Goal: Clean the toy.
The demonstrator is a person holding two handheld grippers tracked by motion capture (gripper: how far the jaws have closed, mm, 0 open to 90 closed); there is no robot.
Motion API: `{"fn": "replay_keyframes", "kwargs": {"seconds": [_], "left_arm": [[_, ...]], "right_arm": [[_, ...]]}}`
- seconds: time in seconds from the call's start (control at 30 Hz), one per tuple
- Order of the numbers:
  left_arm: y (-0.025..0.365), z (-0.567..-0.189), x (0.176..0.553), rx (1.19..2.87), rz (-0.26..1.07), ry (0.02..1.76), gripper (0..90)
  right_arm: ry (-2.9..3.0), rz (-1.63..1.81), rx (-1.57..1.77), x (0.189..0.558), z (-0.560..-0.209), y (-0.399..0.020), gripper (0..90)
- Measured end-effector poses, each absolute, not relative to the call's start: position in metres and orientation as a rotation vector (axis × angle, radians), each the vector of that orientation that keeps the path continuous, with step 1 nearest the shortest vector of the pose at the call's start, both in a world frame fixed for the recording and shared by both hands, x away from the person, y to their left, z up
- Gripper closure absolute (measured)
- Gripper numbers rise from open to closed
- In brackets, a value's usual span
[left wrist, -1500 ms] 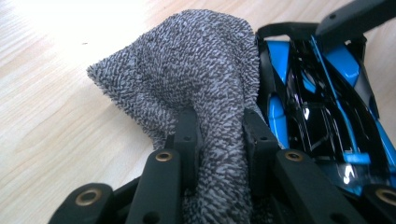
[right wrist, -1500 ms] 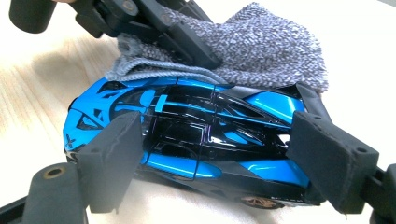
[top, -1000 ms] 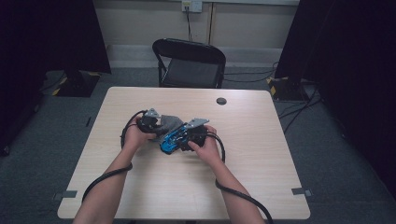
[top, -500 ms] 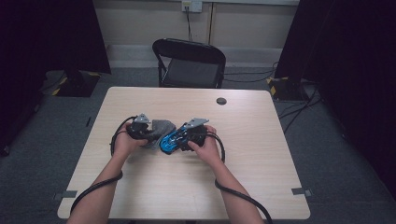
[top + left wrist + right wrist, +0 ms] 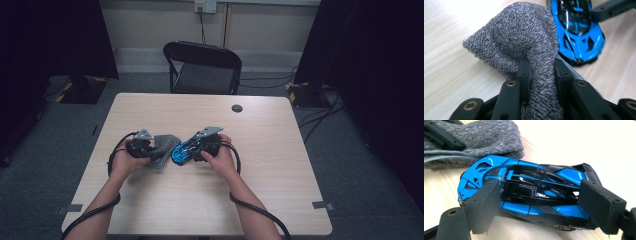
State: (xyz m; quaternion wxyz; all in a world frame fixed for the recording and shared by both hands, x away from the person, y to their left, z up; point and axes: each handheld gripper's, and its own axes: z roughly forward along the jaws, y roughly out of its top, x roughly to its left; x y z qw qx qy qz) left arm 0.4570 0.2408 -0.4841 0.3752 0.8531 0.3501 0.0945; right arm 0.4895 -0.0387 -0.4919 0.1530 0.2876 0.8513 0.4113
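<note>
**Cloth in one claw, toy car in the other**

I've got the left gripper (image 5: 540,72) clamped on a bunched fold of the grey cloth (image 5: 519,42); in the left gripper view the terry pile bulges up between the two black jaws and spills toward the upper left of the frame. It looks soft and floppy, light, no risk of breaking, but it will sag and drag, so I judge a pinch on a thick fold like this one is the right hold.

Over in the right gripper view, the right gripper (image 5: 544,200) has its pads pressed on the blue toy car (image 5: 524,187), one near the nose at lower left, the other at the tail on the right. That glossy shell strikes me as hard and slick, with thin fins that could snap; gripping it end to end on the solid body seems safest to me.

From the high view, the car (image 5: 182,149) sits mid-frame on the table (image 5: 280,150), with the cloth (image 5: 162,145) just to its left, close beside it.
</note>
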Motion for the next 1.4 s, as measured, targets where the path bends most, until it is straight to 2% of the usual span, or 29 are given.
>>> {"fn": "replay_keyframes", "kwargs": {"seconds": [0.43, 0.83, 1.13, 1.4], "left_arm": [[0.247, -0.48, 0.425, 2.191, 0.247, 0.871, 70.4], [0.25, -0.459, 0.404, 2.171, 0.267, 0.832, 69.8], [0.221, -0.437, 0.403, 2.167, 0.29, 0.731, 69.7], [0.191, -0.437, 0.404, 2.18, 0.252, 0.676, 69.5]], "right_arm": [[2.437, 1.18, 0.829, 0.489, -0.492, -0.038, 17.5], [2.46, 1.166, 0.858, 0.488, -0.489, -0.038, 17.2], [2.542, 1.097, 0.835, 0.486, -0.479, -0.042, 16.4], [2.496, 1.128, 0.844, 0.478, -0.465, -0.076, 16.2]]}}
